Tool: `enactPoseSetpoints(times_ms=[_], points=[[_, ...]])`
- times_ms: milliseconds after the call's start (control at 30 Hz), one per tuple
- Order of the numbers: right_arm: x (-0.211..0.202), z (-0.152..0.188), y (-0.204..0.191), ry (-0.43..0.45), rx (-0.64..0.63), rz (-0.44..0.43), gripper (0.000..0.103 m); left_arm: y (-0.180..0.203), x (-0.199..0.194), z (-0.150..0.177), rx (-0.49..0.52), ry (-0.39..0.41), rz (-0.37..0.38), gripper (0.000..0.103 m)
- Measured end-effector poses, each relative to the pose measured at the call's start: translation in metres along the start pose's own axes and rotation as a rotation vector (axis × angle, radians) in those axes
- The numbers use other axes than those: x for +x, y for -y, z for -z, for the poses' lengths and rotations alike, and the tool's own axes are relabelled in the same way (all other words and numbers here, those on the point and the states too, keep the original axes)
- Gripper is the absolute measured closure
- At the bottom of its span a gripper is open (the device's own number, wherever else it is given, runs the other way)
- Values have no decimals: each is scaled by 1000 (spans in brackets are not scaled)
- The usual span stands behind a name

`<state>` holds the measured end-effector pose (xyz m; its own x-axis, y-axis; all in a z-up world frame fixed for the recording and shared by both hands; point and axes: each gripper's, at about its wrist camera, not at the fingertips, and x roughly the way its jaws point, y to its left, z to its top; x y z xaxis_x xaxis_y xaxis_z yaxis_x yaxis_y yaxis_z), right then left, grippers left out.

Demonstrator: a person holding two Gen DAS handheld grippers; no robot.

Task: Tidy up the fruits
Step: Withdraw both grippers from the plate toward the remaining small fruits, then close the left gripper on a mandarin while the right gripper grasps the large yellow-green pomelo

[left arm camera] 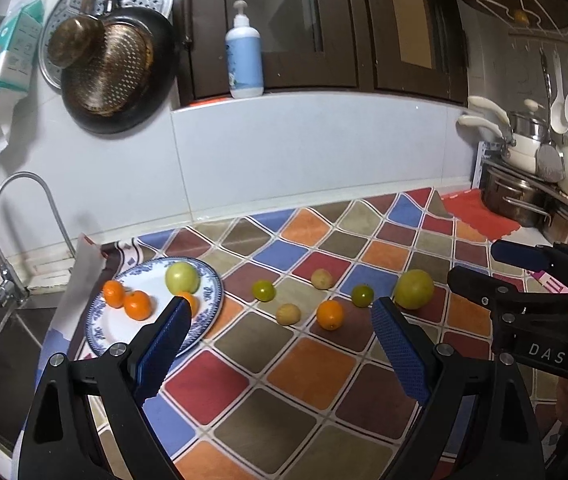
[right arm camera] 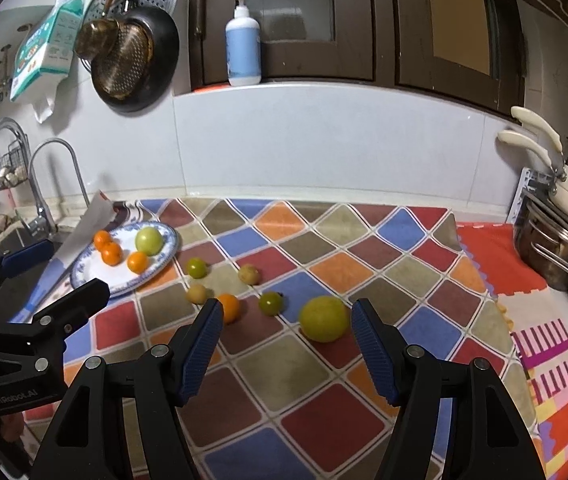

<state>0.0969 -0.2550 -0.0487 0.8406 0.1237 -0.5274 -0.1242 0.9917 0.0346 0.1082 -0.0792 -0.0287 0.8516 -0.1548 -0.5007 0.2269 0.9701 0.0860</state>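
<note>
A blue-patterned white plate [left arm camera: 212, 300] [right arm camera: 166, 254] at the left holds three oranges [left arm camera: 138, 305] [right arm camera: 111, 253] and a green apple [left arm camera: 182, 278] [right arm camera: 149, 241]. On the chequered cloth lie a loose orange [left arm camera: 329, 315] [right arm camera: 230, 307], two small green fruits [left arm camera: 264, 290] [right arm camera: 271, 303], two small tan fruits [left arm camera: 288, 314] [right arm camera: 248, 274] and a large yellow-green apple [left arm camera: 413, 289] [right arm camera: 324, 319]. My left gripper [left arm camera: 280, 312] is open and empty above the cloth. My right gripper [right arm camera: 284, 316] is open and empty, just short of the large apple.
A sink with taps [left arm camera: 4, 292] lies left of the plate. Pots [left arm camera: 523, 200] [right arm camera: 555, 248] stand on a rack at the right. A soap bottle [left arm camera: 244, 56] stands on the sill above the tiled wall. Pans hang at upper left.
</note>
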Motion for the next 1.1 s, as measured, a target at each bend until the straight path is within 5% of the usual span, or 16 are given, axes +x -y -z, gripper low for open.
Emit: enactPoseSetpoints(times_ms=[533,1100], points=[[66,11,29,-126,19,-14,36,22,77,10,64,-132,79,21],[126,20,42,-240,64,-50,36,37,143,15,118,-273,161,53]])
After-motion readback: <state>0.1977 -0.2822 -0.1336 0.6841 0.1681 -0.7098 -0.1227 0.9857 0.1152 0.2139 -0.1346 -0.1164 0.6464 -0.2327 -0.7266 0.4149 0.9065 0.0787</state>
